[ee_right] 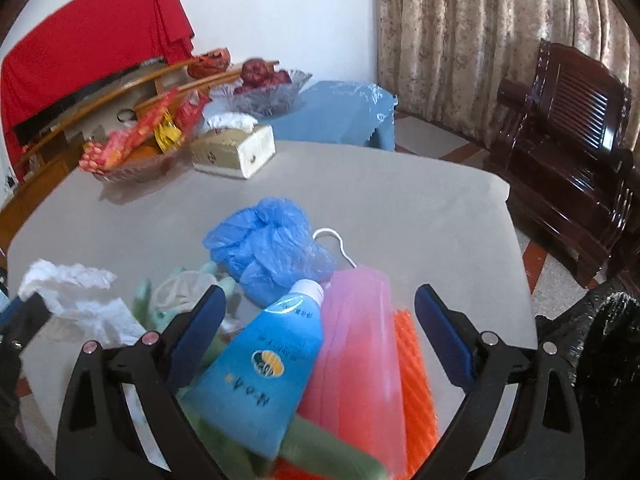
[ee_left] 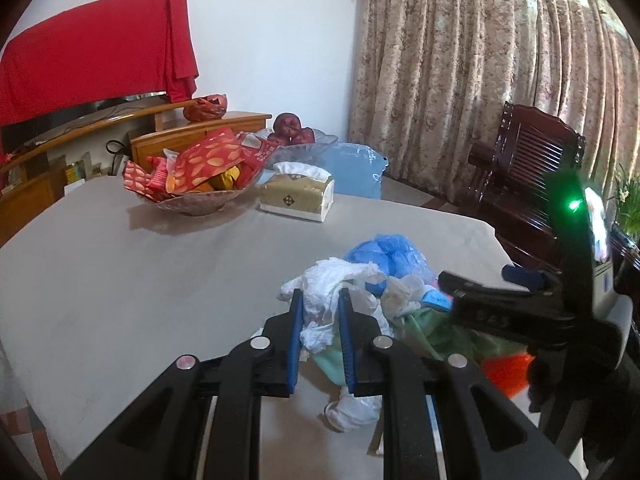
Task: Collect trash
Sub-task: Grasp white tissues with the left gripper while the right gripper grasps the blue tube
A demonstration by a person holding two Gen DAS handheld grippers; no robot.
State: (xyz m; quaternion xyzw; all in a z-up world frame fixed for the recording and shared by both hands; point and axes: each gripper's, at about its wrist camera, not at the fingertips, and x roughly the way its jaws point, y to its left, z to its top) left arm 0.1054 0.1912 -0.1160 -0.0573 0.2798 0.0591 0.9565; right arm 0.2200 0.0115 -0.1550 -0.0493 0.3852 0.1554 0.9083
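Our left gripper [ee_left: 320, 320] clamps a crumpled white tissue wad [ee_left: 320, 304]; our right gripper [ee_right: 320, 328] gapes empty over a squeezed blue plastic tube [ee_right: 272, 360]. Most litter remains on the grey table [ee_left: 140, 272]; collecting seems barely begun.

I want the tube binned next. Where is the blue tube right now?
In the right wrist view the blue tube lies low in the middle, between the open right gripper's fingers, with the blue plastic bag beyond it and pink plastic alongside.

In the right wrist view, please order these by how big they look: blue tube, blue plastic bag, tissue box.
As they appear, largest first:
1. blue tube, though it lies nearest the camera
2. blue plastic bag
3. tissue box, farthest away
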